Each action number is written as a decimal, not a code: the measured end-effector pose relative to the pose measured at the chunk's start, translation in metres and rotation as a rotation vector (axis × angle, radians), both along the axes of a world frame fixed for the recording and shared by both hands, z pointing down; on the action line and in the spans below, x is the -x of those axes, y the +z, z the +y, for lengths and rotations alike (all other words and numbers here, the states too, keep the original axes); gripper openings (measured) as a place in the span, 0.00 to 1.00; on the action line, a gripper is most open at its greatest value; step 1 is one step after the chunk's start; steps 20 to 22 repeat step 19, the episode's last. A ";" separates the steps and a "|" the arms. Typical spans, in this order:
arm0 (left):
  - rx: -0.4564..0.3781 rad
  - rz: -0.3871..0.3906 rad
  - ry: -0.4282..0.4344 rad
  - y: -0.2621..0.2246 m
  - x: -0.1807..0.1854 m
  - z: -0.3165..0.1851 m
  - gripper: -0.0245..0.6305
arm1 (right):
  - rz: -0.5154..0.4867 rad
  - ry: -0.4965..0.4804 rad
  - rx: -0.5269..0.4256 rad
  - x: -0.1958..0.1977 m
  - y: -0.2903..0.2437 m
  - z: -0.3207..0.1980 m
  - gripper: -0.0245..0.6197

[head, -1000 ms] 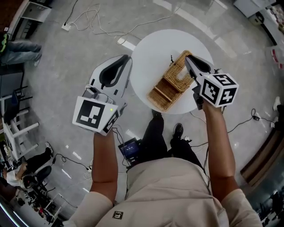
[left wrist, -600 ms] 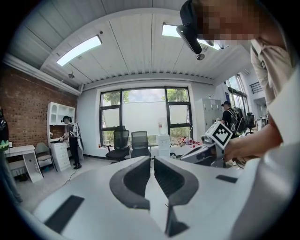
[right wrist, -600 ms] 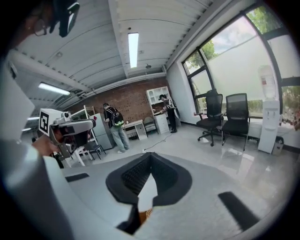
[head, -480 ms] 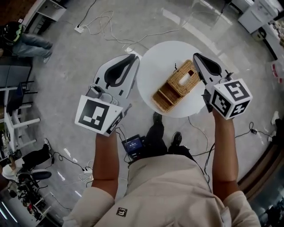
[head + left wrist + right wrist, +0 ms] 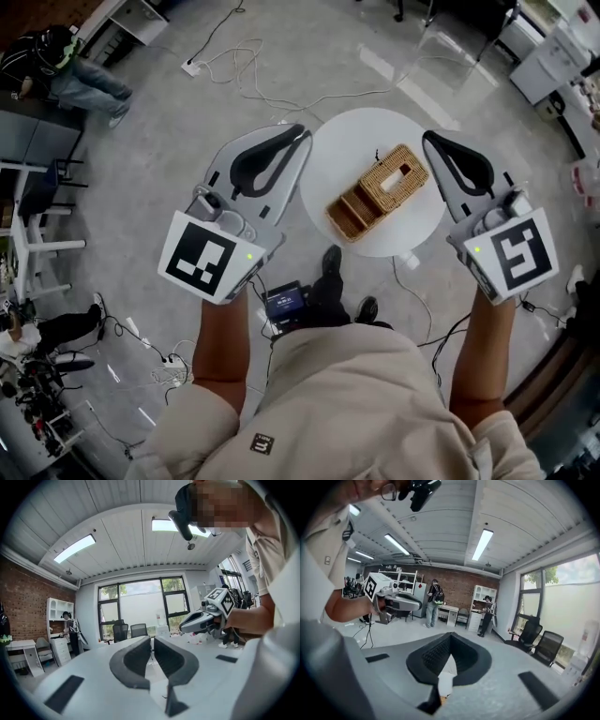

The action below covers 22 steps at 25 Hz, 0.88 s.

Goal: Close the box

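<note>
A woven wicker box lies on the small round white table far below me. Its upper right part has an oval slot on top; its lower left end looks open. Both grippers are held up high, level and well clear of the box. My left gripper hangs left of the table, jaws together and empty; its own view shows it pointing at the windows. My right gripper is right of the box, shut on nothing. Each gripper appears in the other's view.
Cables trail over the grey floor behind the table. My shoes and a small device are beneath it. A person stands by desks at upper left. Office chairs stand by the windows.
Both grippers have risen toward my head. The right one has come away from the box's right edge and rolled so its marker cube faces up. The box stays on the table.
</note>
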State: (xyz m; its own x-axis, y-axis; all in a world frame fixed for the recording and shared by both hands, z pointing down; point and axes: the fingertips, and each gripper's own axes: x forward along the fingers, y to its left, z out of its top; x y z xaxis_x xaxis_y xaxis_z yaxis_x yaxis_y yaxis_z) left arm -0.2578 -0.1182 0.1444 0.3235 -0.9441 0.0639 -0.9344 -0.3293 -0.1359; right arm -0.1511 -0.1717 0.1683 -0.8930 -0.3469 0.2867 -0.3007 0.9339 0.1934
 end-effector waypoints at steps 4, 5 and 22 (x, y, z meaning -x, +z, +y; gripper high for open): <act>0.021 -0.030 0.017 -0.012 -0.010 0.025 0.07 | -0.007 -0.017 -0.055 -0.011 -0.033 0.025 0.02; 0.016 -0.035 0.018 -0.017 -0.013 0.030 0.07 | -0.007 -0.021 -0.068 -0.014 -0.041 0.030 0.02; -0.034 -0.073 0.022 -0.069 -0.051 0.093 0.07 | -0.009 -0.027 -0.135 -0.059 -0.095 0.090 0.02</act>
